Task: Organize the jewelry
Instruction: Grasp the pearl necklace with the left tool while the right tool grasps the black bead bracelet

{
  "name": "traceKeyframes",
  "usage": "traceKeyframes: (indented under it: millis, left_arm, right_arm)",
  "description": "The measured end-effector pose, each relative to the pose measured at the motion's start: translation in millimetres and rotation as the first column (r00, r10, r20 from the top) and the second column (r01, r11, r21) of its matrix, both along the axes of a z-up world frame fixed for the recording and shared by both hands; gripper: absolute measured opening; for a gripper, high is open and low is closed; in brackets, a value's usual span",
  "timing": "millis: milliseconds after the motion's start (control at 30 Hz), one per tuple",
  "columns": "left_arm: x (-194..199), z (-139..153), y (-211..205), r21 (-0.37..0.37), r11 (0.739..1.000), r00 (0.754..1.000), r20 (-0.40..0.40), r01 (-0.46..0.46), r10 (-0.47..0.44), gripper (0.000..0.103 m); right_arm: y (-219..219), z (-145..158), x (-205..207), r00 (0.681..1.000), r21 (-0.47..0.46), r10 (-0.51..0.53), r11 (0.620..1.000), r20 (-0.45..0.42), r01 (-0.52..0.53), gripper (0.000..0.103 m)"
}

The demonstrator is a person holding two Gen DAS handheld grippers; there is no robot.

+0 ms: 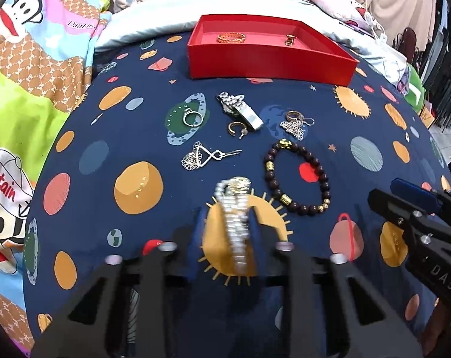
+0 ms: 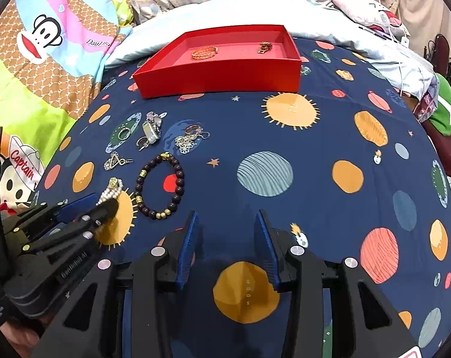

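My left claw (image 1: 229, 232) is clamped on the pearl bracelet (image 1: 235, 208) on the blanket (image 1: 285, 313), right claw (image 2: 226, 244) open and empty; two pieces sit in the box (image 1: 267, 65), about seven still out.

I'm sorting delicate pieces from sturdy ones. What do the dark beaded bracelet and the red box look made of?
Dark beaded bracelet: round, glossy brown beads, likely wood or stone, with gold-coloured metal-looking spacers. Red box: matte, thin straight walls with crisp edges, probably cardboard.
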State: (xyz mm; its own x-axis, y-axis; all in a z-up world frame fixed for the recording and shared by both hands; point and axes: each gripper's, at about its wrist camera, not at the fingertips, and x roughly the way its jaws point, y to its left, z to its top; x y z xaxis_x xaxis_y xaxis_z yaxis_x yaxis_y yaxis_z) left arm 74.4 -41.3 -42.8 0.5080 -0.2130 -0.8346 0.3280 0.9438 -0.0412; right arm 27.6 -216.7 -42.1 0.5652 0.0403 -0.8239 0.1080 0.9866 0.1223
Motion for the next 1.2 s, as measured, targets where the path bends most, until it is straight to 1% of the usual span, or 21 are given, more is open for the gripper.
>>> traceKeyframes:
  millis: [33,133,367,433,500,633,767,867,933,967,1033,1100,1133,1200]
  left_arm:
    - [1.2,0.5,1.8,-0.008,1.000,1.000,-0.005,-0.002,0.002,0.014]
    - [3.4,1.7,7.8,-0.019,1.000,1.000,-0.011,-0.013,0.013,0.014]
    - [6.4,11.6,28.7,-0.015,0.998,0.998,0.013,-0.060,0.061,0.014]
    - [7.7,14.2,34.1,-0.008,0.997,0.997,0.022,-0.073,0.073,0.014]
    - [9.3,15.8,38.4,-0.004,0.997,0.996,0.024,-0.083,0.083,0.014]
    - [11.0,15.3,44.0,-0.008,0.996,0.996,0.015,-0.093,0.093,0.014]
    - [12.7,13.6,46.9,-0.010,0.995,0.995,0.009,-0.097,0.097,0.014]
    - [14.3,12.2,48.3,-0.009,0.995,0.995,0.005,-0.103,0.103,0.014]
    - [15.3,10.6,48.5,-0.005,0.994,0.994,0.000,-0.106,0.106,0.014]
    - [16.1,9.7,48.4,-0.004,0.994,0.994,-0.003,-0.107,0.107,0.014]
    - [17.0,8.5,48.3,-0.002,0.994,0.994,-0.007,-0.109,0.109,0.014]
    - [17.7,7.7,48.0,0.001,0.994,0.994,-0.009,-0.108,0.108,0.014]
    - [17.6,7.4,47.5,0.001,0.994,0.994,-0.010,-0.107,0.107,0.014]
    - [17.6,7.1,46.7,0.000,0.994,0.994,-0.012,-0.106,0.106,0.014]
  right_arm:
    - [2.1,0.0,1.7,1.000,-0.002,0.005,1.000,0.001,-0.005,0.040]
    - [9.3,-0.1,7.3,1.000,-0.002,0.023,1.000,0.003,-0.023,0.040]
    - [31.3,2.7,21.4,0.997,0.016,0.076,0.997,0.011,-0.076,0.040]
    - [37.6,2.5,26.3,0.996,0.027,0.086,0.996,0.014,-0.087,0.043]
    - [43.0,2.1,31.2,0.995,0.042,0.093,0.995,0.017,-0.094,0.055]
    - [54.5,-2.0,40.7,0.994,0.026,0.113,0.993,0.006,-0.113,0.057]
    - [55.0,-7.6,46.1,0.995,0.006,0.100,0.995,-0.013,-0.100,0.061]
    - [53.8,-14.5,48.6,0.995,0.003,0.096,0.995,-0.038,-0.096,0.061]
    - [55.8,-15.3,48.2,0.994,-0.017,0.105,0.994,-0.035,-0.106,0.061]
    - [57.8,-15.4,48.1,0.993,-0.036,0.111,0.993,-0.035,-0.112,0.060]
    - [59.3,-15.4,47.6,0.993,-0.053,0.116,0.992,-0.034,-0.117,0.053]
    - [59.4,-15.0,47.0,0.993,-0.082,0.111,0.990,-0.035,-0.114,0.034]
    - [58.8,-15.0,47.1,0.993,-0.090,0.110,0.990,-0.034,-0.112,0.031]
    - [54.0,-14.7,46.4,0.994,-0.083,0.106,0.991,-0.032,-0.108,0.019]
